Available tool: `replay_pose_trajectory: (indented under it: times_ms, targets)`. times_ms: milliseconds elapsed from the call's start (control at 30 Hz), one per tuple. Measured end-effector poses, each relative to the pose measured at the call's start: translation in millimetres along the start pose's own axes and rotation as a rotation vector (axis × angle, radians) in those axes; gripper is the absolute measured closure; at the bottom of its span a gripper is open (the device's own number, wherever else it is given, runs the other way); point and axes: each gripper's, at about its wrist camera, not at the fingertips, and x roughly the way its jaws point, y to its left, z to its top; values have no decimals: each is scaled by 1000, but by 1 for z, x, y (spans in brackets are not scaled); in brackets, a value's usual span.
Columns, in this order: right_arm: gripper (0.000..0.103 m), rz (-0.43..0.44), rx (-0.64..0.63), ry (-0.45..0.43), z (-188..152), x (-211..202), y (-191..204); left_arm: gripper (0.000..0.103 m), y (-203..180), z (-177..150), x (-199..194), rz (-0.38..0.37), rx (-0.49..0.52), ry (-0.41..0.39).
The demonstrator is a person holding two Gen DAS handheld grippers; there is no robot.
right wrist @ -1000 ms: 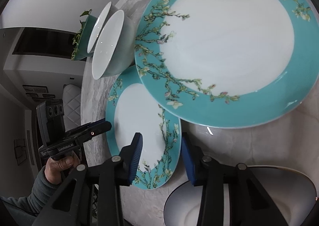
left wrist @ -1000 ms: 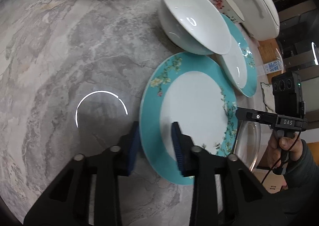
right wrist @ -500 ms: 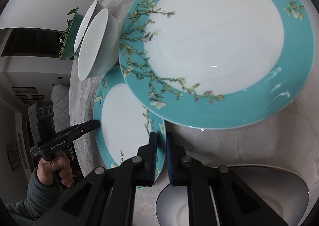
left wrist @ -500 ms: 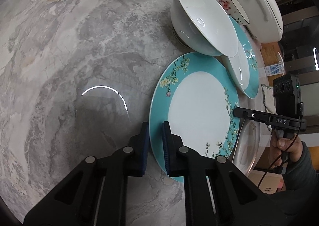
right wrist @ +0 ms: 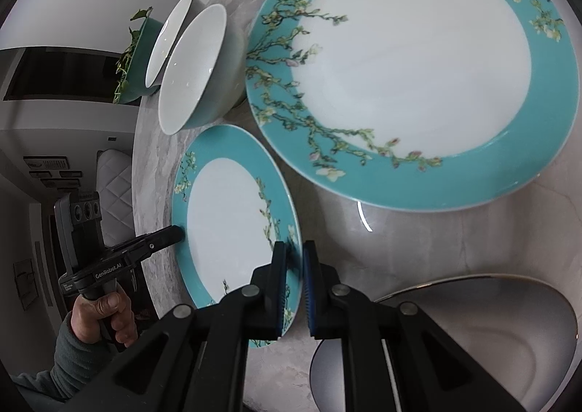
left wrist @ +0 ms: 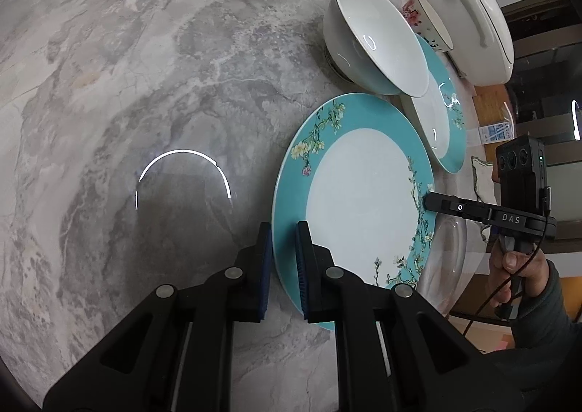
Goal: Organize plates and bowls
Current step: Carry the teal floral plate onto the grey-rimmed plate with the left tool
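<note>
A: What has the left hand-held gripper (left wrist: 283,252) got?
B: Its blue pads are clamped on the near rim of the teal floral plate (left wrist: 356,193) on the marble table (left wrist: 127,84).
A: And opposite?
B: The right hand-held gripper (left wrist: 431,201) meets the far rim; a white bowl (left wrist: 374,48) sits beyond.

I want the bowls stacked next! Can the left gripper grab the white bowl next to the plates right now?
Probably not yet. The left gripper is shut on the teal plate's rim, so it is busy. The white bowl sits open beyond that plate, with nothing covering it.
</note>
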Motion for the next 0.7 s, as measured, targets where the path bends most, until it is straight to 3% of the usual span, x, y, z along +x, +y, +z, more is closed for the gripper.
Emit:
replay_pose_trajectory:
  times_ms: [333, 700]
  targets:
    - [92, 2, -23, -5, -12, -6, 27, 93, 2, -24, -30, -17, -6, -20]
    - [92, -1, -40, -37, -33, -41, 42, 93, -28, -43, -62, -45, 21, -53]
